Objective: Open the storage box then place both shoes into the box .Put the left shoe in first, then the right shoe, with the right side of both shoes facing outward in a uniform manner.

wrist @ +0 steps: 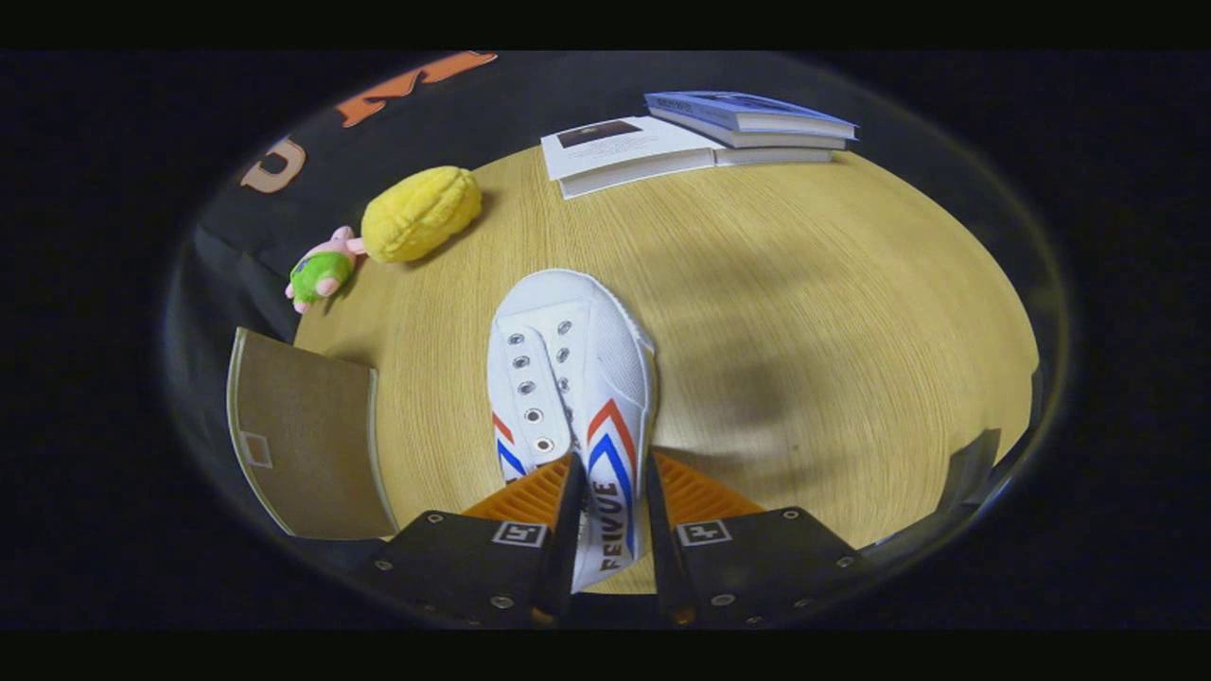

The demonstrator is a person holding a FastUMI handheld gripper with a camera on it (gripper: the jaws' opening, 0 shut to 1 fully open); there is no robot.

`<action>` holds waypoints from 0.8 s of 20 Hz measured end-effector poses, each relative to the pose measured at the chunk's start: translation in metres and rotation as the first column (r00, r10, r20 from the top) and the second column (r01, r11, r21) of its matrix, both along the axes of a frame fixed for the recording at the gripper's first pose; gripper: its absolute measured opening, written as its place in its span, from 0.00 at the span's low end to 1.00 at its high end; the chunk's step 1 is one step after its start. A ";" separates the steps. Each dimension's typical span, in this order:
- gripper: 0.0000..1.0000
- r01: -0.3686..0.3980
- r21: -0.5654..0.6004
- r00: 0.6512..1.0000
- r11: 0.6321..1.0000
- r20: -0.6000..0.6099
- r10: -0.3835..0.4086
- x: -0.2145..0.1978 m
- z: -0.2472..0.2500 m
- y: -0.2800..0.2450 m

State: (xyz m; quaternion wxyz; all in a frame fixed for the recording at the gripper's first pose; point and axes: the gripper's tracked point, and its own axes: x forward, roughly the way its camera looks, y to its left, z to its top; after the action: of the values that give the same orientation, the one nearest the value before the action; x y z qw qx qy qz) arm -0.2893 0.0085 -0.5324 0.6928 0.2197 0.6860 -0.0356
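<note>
1. Gripper view: the gripper (610,515) is clenched on the heel-side wall of the white shoe (572,378), one finger at each side of it
2. The shoe's long axis runs from the fingers toward 12 o'clock, toe away; the open storage box (303,445) lies at 9 o'clock, so I judge the carry goes leftward

A staged recording booth dressed as a home corner: a round wooden table (757,312) backed by black cloth (236,246) at 11 o'clock. Household clutter marks it, with stacked books (700,132) at 12 o'clock and a yellow plush toy (419,213) beside a small pink-and-green one (322,272) at 10 o'clock.
</note>
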 end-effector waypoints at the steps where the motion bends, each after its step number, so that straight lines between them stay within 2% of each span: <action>1: 0.30 0.026 0.013 1.000 1.000 0.004 -0.026 0.000 0.001 -0.001; 3: 0.22 0.070 0.030 0.997 0.997 0.004 -0.071 0.001 -0.001 -0.002; 7: 0.13 0.085 0.034 0.996 0.996 0.027 -0.086 0.006 0.008 0.003; 11: 0.12 0.153 0.149 0.984 0.977 0.071 -0.165 0.036 0.041 0.027; 16: 0.12 0.131 0.226 0.972 0.965 0.161 -0.170 0.085 0.094 0.053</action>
State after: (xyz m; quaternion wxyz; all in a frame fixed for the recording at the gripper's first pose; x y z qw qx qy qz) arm -0.2040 0.0616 -0.4385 0.7192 0.3468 0.6020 0.0058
